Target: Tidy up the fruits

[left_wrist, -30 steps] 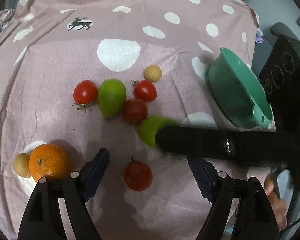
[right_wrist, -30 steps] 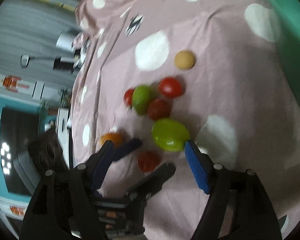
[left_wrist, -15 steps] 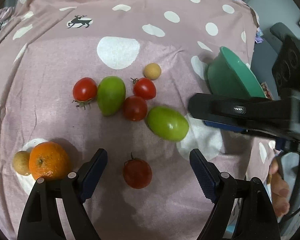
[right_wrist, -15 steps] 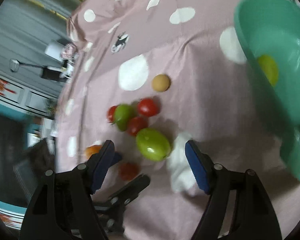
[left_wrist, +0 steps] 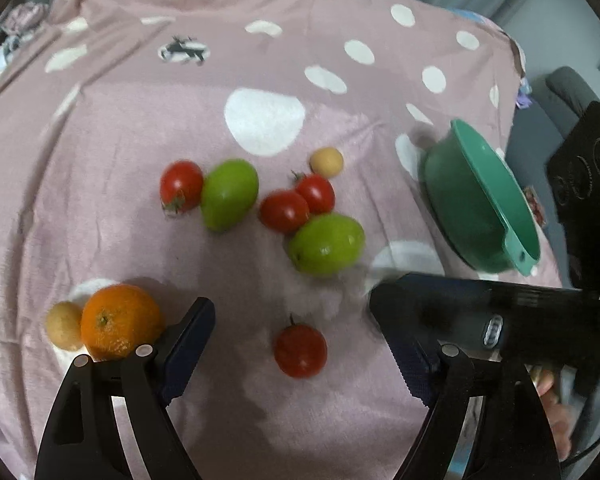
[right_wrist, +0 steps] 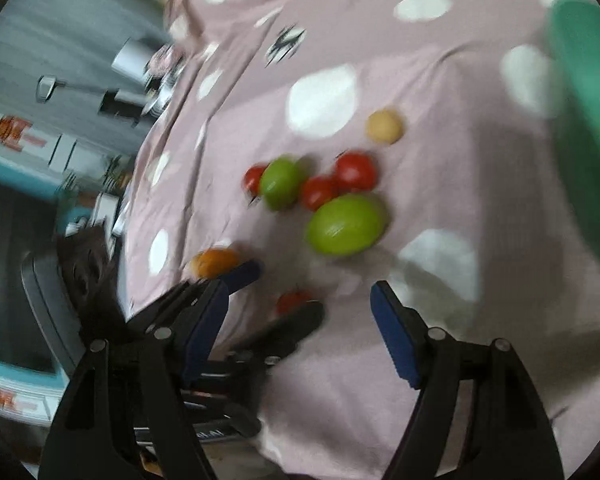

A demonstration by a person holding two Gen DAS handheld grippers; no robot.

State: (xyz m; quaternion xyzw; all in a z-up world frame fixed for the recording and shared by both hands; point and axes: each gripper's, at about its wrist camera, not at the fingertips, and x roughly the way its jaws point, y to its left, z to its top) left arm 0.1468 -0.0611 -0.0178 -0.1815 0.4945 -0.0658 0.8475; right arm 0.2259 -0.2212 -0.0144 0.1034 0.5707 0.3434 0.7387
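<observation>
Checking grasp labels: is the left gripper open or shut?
Open: the left gripper has wide-apart jaws, with only a tomato lying on cloth between.

Loose fruits (left_wrist: 324,244) beside green bowl (left_wrist: 480,200)

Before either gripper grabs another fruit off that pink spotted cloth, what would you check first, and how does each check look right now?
1. Left gripper open, empty: ok.
2. Right gripper open, empty: ok.
3. Lone tomato lies between the left gripper's fingers, untouched: ok.
4. Nearer green fruit ahead of the right gripper, not yet between its fingers: not ok.
5. Green bowl has room: cannot tell.
6. Grippers clear of each other: not ok, they crowd together.
</observation>
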